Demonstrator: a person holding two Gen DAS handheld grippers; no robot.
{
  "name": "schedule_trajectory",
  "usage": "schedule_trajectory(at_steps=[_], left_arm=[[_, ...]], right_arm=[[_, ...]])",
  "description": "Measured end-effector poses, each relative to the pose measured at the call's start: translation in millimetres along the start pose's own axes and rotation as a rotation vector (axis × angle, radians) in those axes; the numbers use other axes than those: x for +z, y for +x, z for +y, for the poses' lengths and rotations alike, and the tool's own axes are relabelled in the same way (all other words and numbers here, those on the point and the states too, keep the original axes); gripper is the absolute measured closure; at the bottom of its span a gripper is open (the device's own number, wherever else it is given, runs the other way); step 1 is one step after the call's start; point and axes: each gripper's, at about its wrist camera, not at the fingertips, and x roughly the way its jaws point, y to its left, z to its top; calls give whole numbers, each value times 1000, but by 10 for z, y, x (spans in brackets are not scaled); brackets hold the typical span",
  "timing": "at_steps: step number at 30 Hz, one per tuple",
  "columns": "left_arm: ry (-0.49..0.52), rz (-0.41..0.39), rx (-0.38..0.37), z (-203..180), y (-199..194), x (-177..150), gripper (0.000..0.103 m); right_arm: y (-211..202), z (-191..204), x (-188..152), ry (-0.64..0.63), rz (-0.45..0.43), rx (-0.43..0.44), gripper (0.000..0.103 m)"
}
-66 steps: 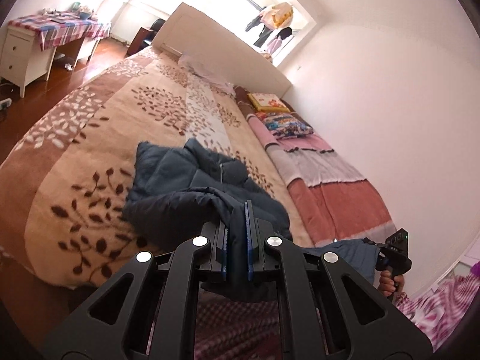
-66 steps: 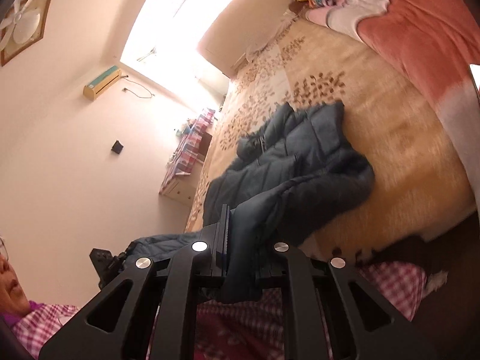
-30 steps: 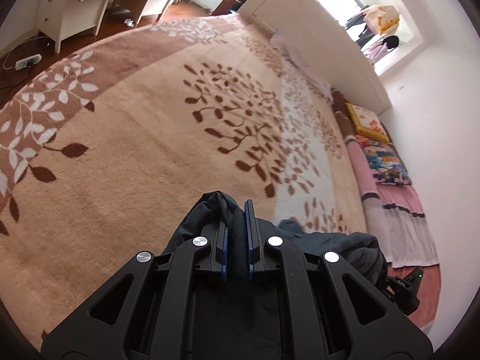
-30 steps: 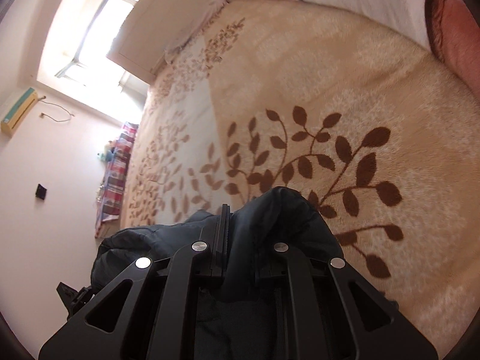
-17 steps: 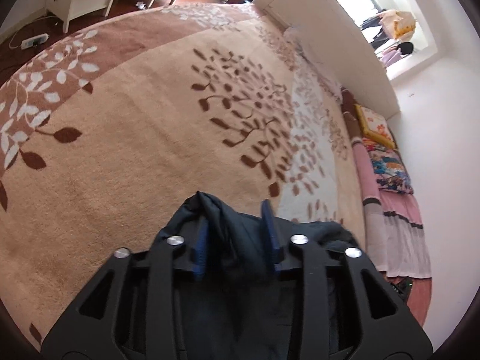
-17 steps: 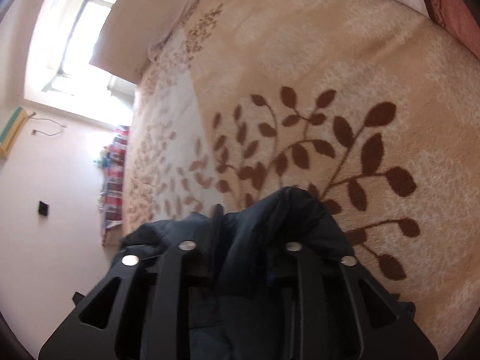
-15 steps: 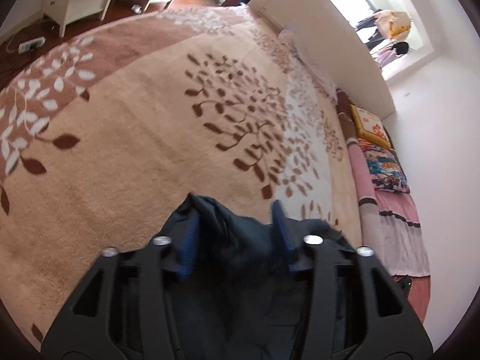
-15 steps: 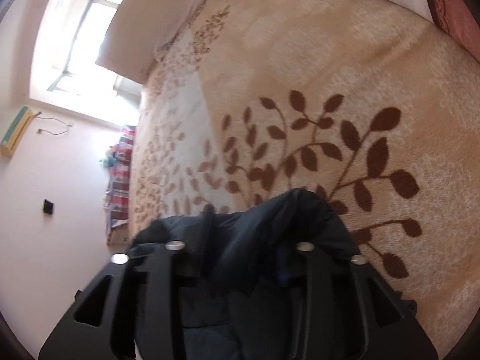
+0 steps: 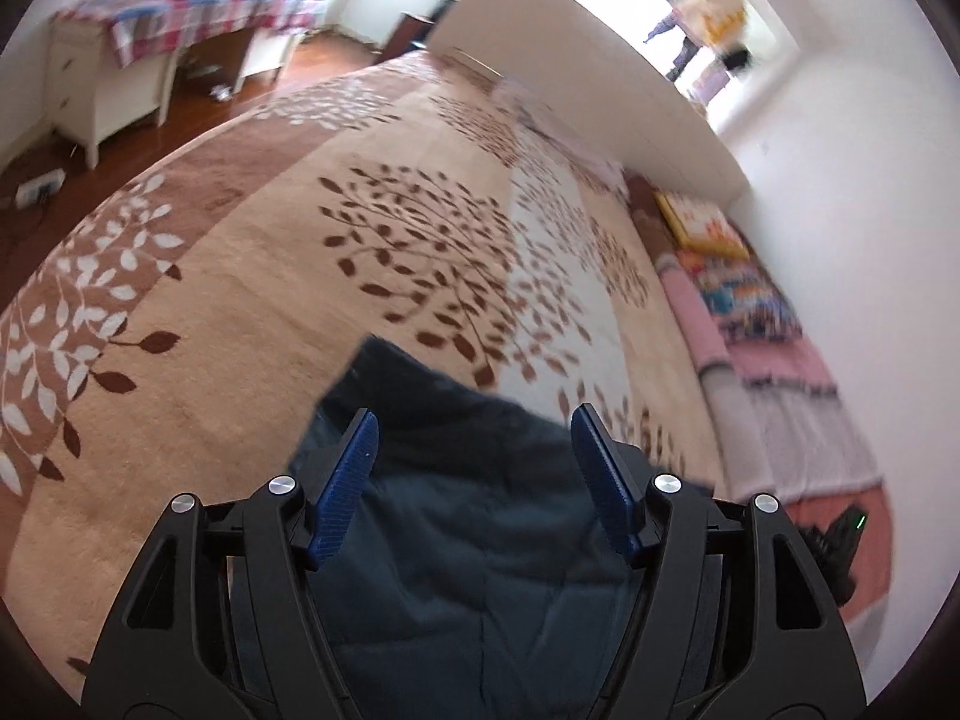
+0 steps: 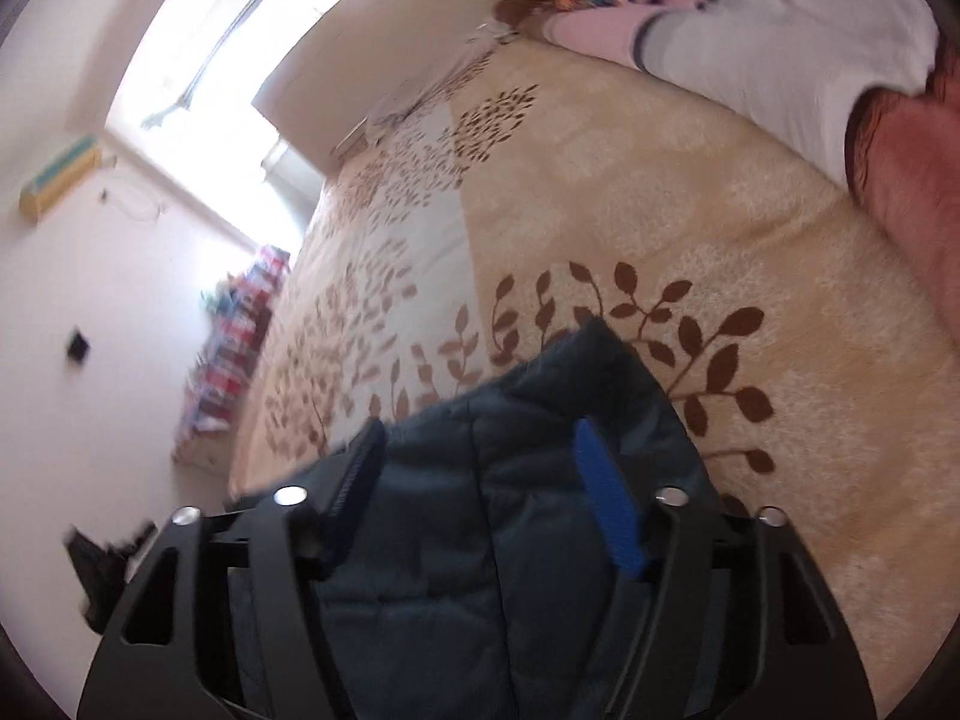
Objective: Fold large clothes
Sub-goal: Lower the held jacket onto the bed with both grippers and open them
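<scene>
Dark quilted jacket lies on the leaf-print blanket, puffy, soft, slippery-looking (grab seams or hem), left gripper and right gripper both just spread wide, gripping nothing.

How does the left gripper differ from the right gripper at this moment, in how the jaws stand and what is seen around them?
The left gripper has opened wider than the right gripper. Both blue pads of the left show clearly; on the right, one pad looks dark and blurred. Past the left lies a white desk; past the right, a bright window.

Shared: both jaws have just been opening, and the dark jacket lies between them on the leaf-patterned blanket, unpinched.
</scene>
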Motion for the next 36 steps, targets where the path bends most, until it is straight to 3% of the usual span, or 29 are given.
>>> schedule_trajectory(at_steps=[4,10,13,15,21,25,30,35,36], left_arm=[[114,65,43,-311,204,-171,45],[118,246,148,-369,939,-251,52],[108,307,263,-232,1273,-244,55],[114,313,321,-153,1398,-225,55],[99,320,325,-19,1528,-234,51],[96,283,328,-86,1385,-205,51],[73,210,226,-139,839,-110,50],[45,161,165,-54,91,-226,38],[35,158,162,-7,-65,-299,37]], right_arm=[[136,153,-230,-109,75,-62,70],[495,2,-319,-51,149,-139,71],[700,-141,-319,-27,190,-197,73],[769,-190,-312,-38,198,-223,79],[905,-336,-304,-30,209,-241,80],[869,-332,-295,-10,205,-238,80],[478,-266,-324,-5,172,-186,80],[-92,-186,-574,-47,146,-157,80],[-202,-178,-649,-50,140,-155,71]])
